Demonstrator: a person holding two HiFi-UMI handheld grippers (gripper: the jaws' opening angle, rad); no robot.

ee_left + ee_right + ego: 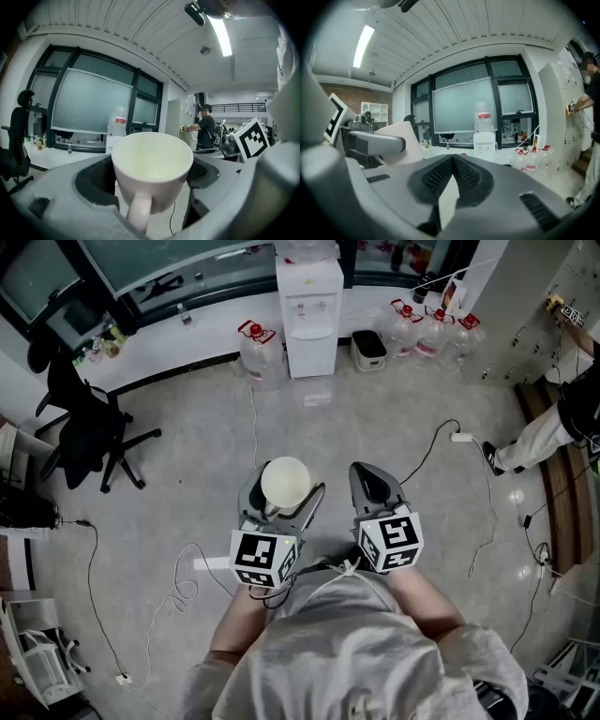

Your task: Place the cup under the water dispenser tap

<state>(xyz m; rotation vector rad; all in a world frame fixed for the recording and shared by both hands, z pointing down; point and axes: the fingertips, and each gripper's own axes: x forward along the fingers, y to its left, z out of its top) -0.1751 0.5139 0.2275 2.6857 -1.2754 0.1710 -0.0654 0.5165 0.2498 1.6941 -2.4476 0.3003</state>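
Left gripper point(281, 505): jaws spread wide, pinching cup point(285, 482) by its sides. Cup upright, mouth up, handle toward person, looks empty. Right gripper point(372, 482): jaws pressed together, nothing between, level beside left. Water dispenser point(309, 320) at floor's far edge, against window ledge, well apart, straight ahead, slightly right of cup. Tap alcove too small to read, probably mid-front. Left hand carries cup: approach forward, keeping it upright.
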